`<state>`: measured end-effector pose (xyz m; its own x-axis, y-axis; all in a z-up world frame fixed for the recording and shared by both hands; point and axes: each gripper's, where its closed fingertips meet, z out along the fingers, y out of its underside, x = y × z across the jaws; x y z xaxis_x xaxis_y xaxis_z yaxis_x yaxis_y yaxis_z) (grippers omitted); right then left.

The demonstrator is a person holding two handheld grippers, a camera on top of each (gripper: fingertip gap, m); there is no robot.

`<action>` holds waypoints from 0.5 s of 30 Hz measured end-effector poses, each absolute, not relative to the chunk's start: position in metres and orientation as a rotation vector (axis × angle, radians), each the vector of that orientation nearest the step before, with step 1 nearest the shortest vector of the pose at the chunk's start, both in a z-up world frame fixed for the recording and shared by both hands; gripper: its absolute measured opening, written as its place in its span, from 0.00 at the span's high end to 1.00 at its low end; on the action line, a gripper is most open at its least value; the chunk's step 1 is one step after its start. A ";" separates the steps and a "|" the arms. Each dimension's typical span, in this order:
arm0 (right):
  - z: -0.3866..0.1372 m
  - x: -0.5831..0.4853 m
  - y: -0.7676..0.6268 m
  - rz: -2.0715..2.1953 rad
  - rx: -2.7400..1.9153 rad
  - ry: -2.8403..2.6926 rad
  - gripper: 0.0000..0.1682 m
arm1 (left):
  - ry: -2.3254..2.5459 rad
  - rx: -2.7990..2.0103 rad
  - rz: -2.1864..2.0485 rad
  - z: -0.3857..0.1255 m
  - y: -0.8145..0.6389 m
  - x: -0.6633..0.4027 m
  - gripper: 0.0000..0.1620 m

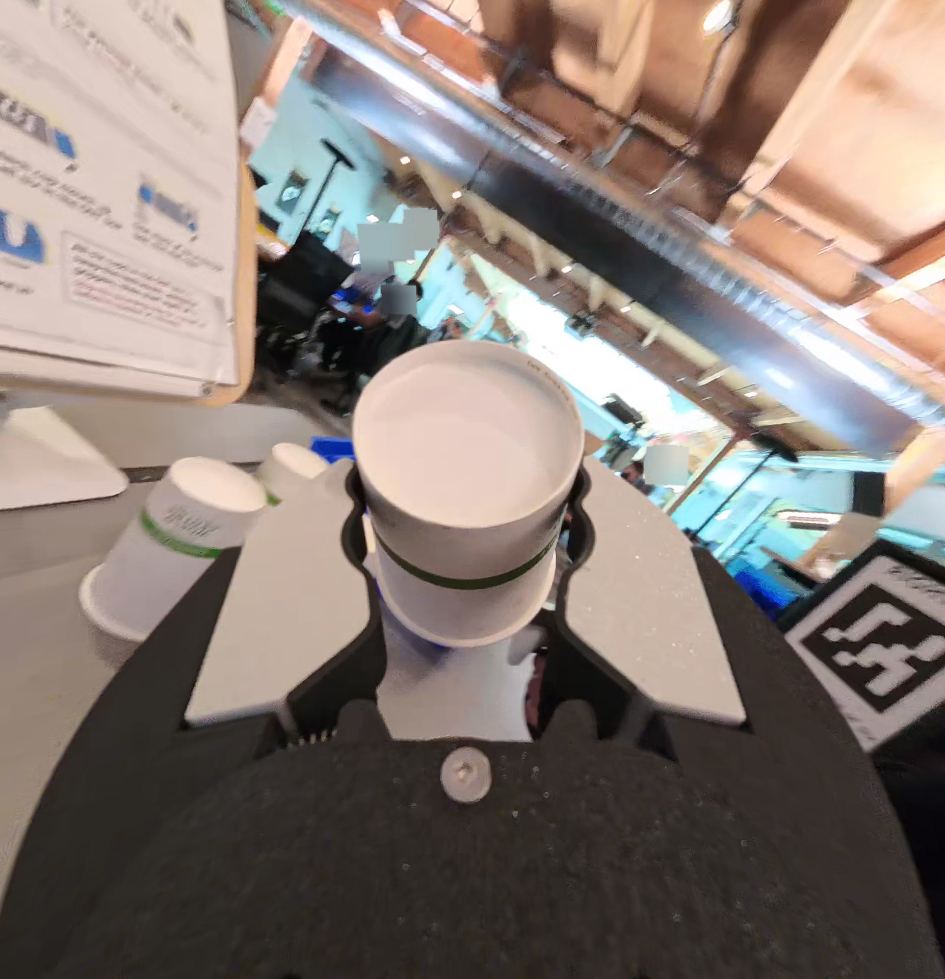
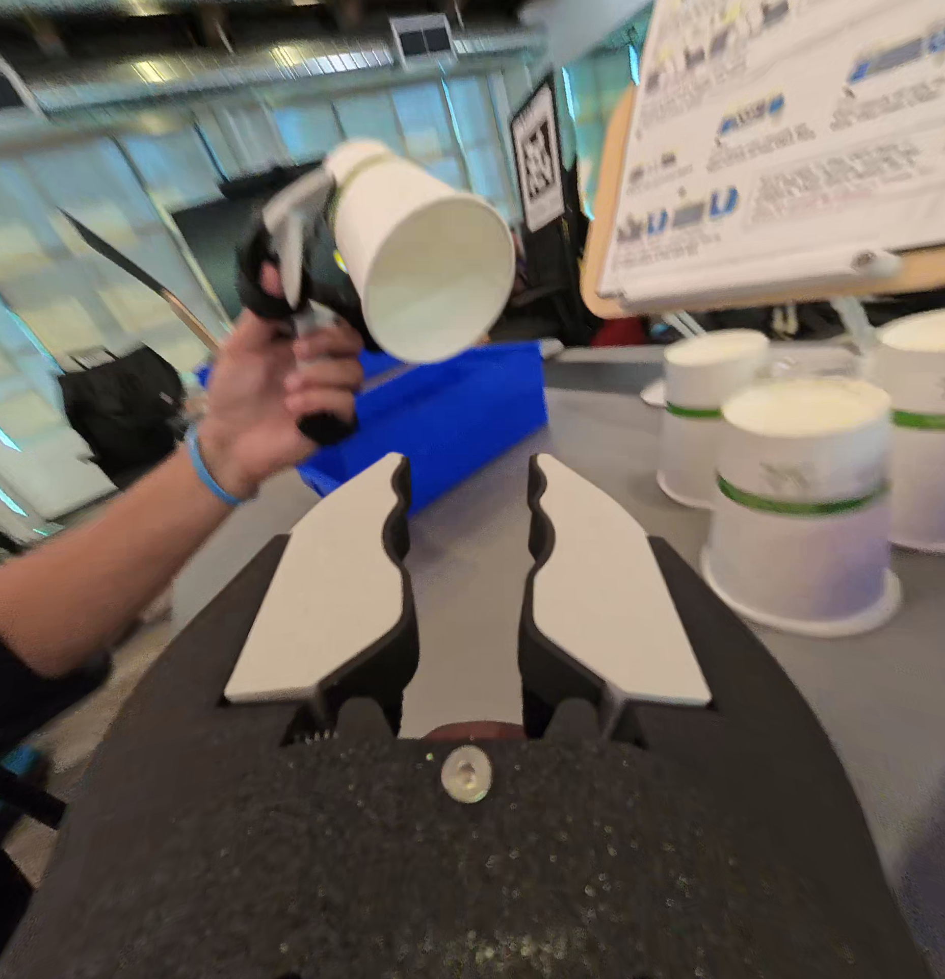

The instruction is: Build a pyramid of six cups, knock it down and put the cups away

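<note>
Left gripper is pinching a cup across its side wall near the closed base, green band just past the pads. It's held in the air, axis tilted. In right wrist view the same cup shows its open mouth pointing down and toward the camera, hanging over the blue bin, with the person's hand on the grip.

Right gripper is spread, nothing between the fingers, low over the desk.

Key relation: three cups stand upside down on the desk, fwd and to the right of the right gripper. Nearest cup sits just beside the right fingertip; two more stand behind it, close together, can't tell if touching. From the left gripper they lie low to the left. So the right gripper is nearer the group, but the left has the cup. My read: the held cup needs to go mouth-down and swing right, onto the row.

Limits:
- only 4 cups seen; other two not in view
- bin inside hidden
- both views motion-blurred, far-right cup cut off by frame edge
- poster board behind the cups
</note>
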<state>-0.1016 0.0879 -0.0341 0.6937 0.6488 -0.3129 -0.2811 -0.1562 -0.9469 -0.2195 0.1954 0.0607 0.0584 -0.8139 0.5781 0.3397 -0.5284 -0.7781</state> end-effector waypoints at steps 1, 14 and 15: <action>-0.021 -0.109 0.093 0.898 -1.474 -0.301 0.75 | 0.506 -1.414 -1.664 0.066 0.194 -0.222 0.54; 0.042 -0.179 0.132 1.598 -1.133 -0.161 0.96 | 0.532 -1.407 -1.751 0.051 0.185 -0.204 0.54; 0.041 -0.178 0.132 1.633 -1.119 -0.152 0.98 | 0.537 -1.414 -1.721 0.048 0.187 -0.204 0.54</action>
<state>-0.1780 0.1321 0.0408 0.0427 0.8131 -0.5805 -0.6924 -0.3948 -0.6039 -0.2037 0.1872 0.0484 -0.0271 -0.8045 0.5933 0.3243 -0.5685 -0.7561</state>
